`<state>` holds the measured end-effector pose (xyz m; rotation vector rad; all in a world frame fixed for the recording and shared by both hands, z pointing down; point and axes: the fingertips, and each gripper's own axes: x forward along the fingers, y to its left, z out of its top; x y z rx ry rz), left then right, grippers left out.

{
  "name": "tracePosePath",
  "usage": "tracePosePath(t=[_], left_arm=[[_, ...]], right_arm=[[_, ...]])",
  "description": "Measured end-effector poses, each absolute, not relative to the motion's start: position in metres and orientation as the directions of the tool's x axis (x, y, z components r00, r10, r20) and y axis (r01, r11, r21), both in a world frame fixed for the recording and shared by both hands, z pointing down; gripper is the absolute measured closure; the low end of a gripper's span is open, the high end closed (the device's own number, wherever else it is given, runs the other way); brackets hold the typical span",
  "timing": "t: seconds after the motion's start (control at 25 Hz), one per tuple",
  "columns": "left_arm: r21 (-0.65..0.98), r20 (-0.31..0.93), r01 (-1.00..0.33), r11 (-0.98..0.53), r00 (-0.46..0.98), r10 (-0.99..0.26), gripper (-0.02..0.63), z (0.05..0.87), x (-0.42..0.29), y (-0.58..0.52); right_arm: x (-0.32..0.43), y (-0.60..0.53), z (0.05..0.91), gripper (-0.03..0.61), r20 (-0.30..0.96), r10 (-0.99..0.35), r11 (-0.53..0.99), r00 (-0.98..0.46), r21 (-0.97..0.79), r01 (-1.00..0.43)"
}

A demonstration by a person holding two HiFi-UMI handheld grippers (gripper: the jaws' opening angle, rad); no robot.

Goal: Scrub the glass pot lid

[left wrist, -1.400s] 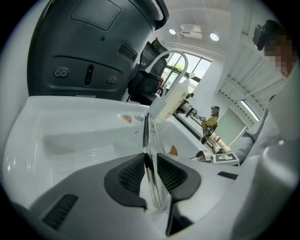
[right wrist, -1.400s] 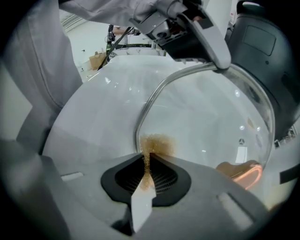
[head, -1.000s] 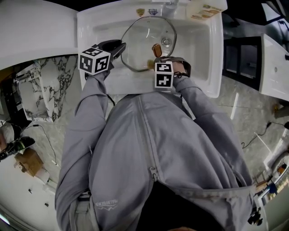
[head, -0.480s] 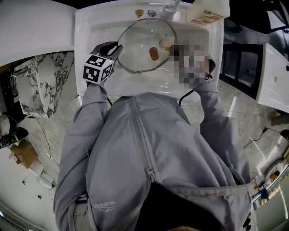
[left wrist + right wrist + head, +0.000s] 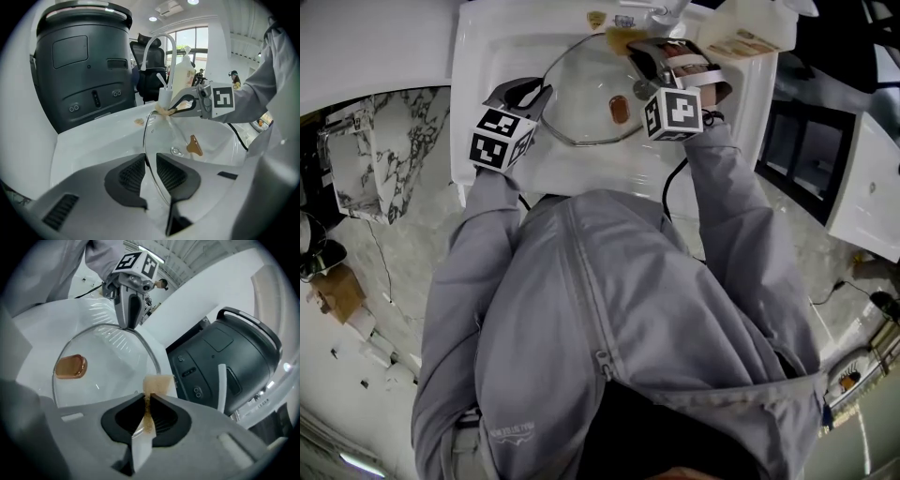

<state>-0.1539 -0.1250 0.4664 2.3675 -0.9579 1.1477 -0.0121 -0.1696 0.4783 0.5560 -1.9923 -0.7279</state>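
Upper centre, over the white sink (image 5: 490, 56), the round clear glass pot lid (image 5: 581, 89) — stiff, slick when wet, breakable — is best held by its rim, where the left gripper (image 5: 525, 95) clamps it. The right gripper (image 5: 639, 49) pinches a thin tan-and-white sponge (image 5: 620, 39).

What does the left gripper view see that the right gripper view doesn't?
Only the left gripper view shows the pale jug and the marker cube on the right gripper. Only the right gripper view shows the marker cube on the left gripper and the glass lid face-on. Both show the lid, its brown knob, the sponge in the right gripper's jaws and the dark machine.
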Motion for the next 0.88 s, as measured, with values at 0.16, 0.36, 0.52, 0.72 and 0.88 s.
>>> tracePosePath(t=[0.16,0.36,0.52,0.72,0.88], left_arm=[[0.003,0.788,-0.711,-0.703,0.435,-0.436,0.541,0.466,-0.154,-0.126],[-0.007,0.787,-0.723,-0.69,0.422,-0.45,0.543,0.466,-0.155,-0.125],[-0.014,0.787,-0.73,-0.684,0.414,-0.457,0.543,0.466,-0.155,-0.125],[-0.026,0.787,-0.737,-0.676,0.401,-0.468,0.543,0.465,-0.156,-0.125],[-0.038,0.79,-0.74,-0.671,0.389,-0.474,0.543,0.465,-0.156,-0.125]], right_arm=[[-0.016,-0.159,0.495,0.546,0.624,-0.609,0.734,-0.49,0.678,-0.048],[-0.014,-0.127,0.511,0.546,0.665,-0.546,0.748,-0.51,0.661,0.061],[-0.009,-0.098,0.532,0.546,0.715,-0.488,0.78,-0.5,0.615,0.118],[-0.007,-0.068,0.556,0.546,0.771,-0.419,0.827,-0.48,0.542,0.15],[-0.002,-0.051,0.573,0.546,0.811,-0.361,0.856,-0.461,0.484,0.18]])
